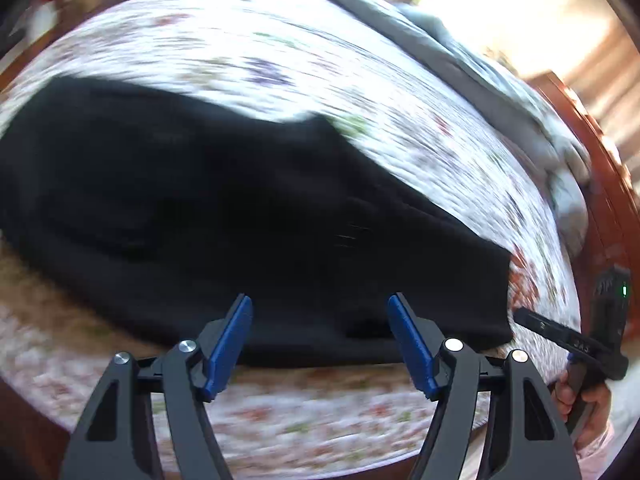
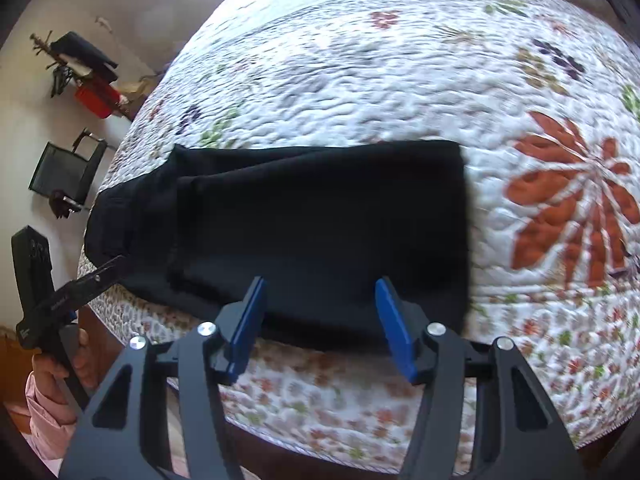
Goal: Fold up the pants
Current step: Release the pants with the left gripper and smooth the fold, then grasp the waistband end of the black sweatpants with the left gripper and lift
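Black pants (image 2: 320, 232) lie folded flat on the flowered quilt (image 2: 360, 80), near the bed's front edge; they also show in the left wrist view (image 1: 224, 220), which is blurred. My right gripper (image 2: 320, 300) is open and empty, its blue pads just above the pants' near edge. My left gripper (image 1: 320, 316) is open and empty, over the near edge of the pants. The left gripper also shows at the left of the right wrist view (image 2: 116, 264), by the pants' left end. The right gripper's tip shows at the right of the left wrist view (image 1: 520, 314).
A grey blanket (image 1: 500, 80) lies bunched along the far side of the bed. A wooden bed frame (image 1: 612, 184) runs on the right. A black chair (image 2: 64, 172) and a red box (image 2: 96, 96) stand by the wall.
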A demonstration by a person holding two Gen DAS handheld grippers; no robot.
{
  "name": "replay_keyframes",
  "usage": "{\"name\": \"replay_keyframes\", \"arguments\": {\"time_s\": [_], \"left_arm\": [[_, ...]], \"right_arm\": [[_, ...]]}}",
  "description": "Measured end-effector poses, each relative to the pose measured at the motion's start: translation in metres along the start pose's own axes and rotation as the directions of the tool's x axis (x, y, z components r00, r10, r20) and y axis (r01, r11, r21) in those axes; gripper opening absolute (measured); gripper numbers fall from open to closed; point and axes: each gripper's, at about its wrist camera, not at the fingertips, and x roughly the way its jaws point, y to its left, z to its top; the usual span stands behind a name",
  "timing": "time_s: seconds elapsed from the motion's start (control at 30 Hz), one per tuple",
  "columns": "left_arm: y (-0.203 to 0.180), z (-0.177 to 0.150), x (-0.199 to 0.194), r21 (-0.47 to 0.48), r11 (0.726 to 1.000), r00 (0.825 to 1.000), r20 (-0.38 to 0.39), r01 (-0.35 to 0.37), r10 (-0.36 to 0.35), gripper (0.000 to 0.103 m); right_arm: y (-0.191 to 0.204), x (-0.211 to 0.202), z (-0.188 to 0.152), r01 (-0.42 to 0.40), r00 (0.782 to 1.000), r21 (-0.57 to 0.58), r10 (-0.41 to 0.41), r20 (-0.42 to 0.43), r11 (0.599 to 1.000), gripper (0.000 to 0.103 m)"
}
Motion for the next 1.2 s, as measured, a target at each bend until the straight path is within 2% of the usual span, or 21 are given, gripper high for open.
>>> {"name": "replay_keyframes", "arguments": {"time_s": [0.1, 0.23, 0.33, 0.47, 0.57, 0.67, 0.77, 0.87, 0.93, 0.97, 1.03, 1.13, 1.2], "left_arm": [[0.051, 0.002, -0.022, -0.097, 0.994, 0.997, 0.036, -0.058, 0.061, 0.071], [0.118, 0.007, -0.044, -0.228, 0.968, 0.992, 0.049, -0.104, 0.118, 0.074], [0.164, 0.015, -0.049, -0.344, 0.937, 0.994, 0.066, -0.062, 0.09, 0.074], [0.213, 0.028, -0.041, -0.488, 0.873, 0.996, 0.08, 0.007, 0.037, 0.074], [0.234, 0.035, -0.034, -0.547, 0.835, 0.994, 0.11, 0.067, -0.008, 0.074], [0.24, 0.04, -0.03, -0.57, 0.814, 0.989, 0.142, 0.107, -0.03, 0.074], [0.241, 0.047, -0.026, -0.59, 0.799, 0.988, 0.148, 0.116, -0.034, 0.073], [0.242, 0.052, -0.023, -0.595, 0.797, 0.988, 0.153, 0.105, -0.016, 0.068], [0.238, 0.055, -0.022, -0.578, 0.812, 0.988, 0.151, 0.08, 0.01, 0.053], [0.234, 0.056, -0.023, -0.567, 0.82, 0.987, 0.161, 0.074, 0.023, 0.05], [0.224, 0.059, -0.028, -0.548, 0.833, 0.982, 0.185, 0.074, 0.035, 0.039], [0.208, 0.066, -0.037, -0.515, 0.854, 0.972, 0.227, 0.075, 0.052, 0.028], [0.192, 0.07, -0.047, -0.474, 0.877, 0.961, 0.271, 0.081, 0.058, 0.023]], "right_arm": [[0.01, 0.014, 0.005, 0.028, 0.999, -0.024, -0.028, -0.021, 0.999, 0.057], [0.012, 0.033, 0.01, 0.11, 0.992, -0.062, -0.113, -0.056, 0.992, 0.057], [0.009, 0.041, 0.009, 0.114, 0.991, -0.064, -0.118, -0.067, 0.991, 0.059], [0.008, 0.044, 0.009, 0.111, 0.991, -0.071, -0.116, -0.069, 0.991, 0.063], [0.006, 0.044, 0.009, 0.115, 0.99, -0.078, -0.12, -0.07, 0.99, 0.063], [0.005, 0.047, 0.009, 0.111, 0.991, -0.076, -0.117, -0.072, 0.991, 0.063], [0.005, 0.049, 0.01, 0.108, 0.991, -0.076, -0.114, -0.073, 0.991, 0.064], [0.004, 0.049, 0.01, 0.101, 0.992, -0.078, -0.107, -0.07, 0.992, 0.065], [0.002, 0.05, 0.01, 0.092, 0.993, -0.07, -0.097, -0.068, 0.993, 0.066], [0.001, 0.05, 0.01, 0.089, 0.993, -0.068, -0.094, -0.067, 0.994, 0.066], [0.001, 0.05, 0.009, 0.083, 0.994, -0.069, -0.087, -0.064, 0.994, 0.068], [0.002, 0.05, 0.008, 0.083, 0.994, -0.083, -0.088, -0.062, 0.993, 0.07], [0.003, 0.05, 0.008, 0.079, 0.995, -0.082, -0.084, -0.06, 0.993, 0.07]]}}
